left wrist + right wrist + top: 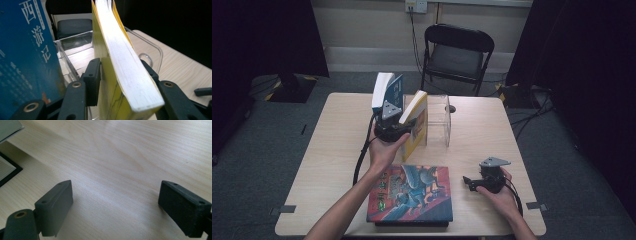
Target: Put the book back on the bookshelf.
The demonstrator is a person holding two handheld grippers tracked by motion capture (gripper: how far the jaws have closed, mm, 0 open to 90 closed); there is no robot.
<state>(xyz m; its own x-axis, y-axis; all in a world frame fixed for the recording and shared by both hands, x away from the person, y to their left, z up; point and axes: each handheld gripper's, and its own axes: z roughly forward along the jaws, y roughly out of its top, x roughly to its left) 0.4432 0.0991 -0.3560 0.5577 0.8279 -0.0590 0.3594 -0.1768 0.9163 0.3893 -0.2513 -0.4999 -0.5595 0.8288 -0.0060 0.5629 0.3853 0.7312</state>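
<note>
On table (pixel 482 135): three books (pixel 414 125)

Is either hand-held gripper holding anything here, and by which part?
The left hand-held gripper clamps the yellow book across its covers, at the page edge. The right hand-held gripper holds nothing.

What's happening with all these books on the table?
A person works with a handheld gripper in each hand. The left gripper has its jaws around a yellow book, which stands tilted in a clear plastic bin beside a blue book. The right gripper sits open and empty above the table. Another book with a colourful cover lies flat at the near edge.
</note>
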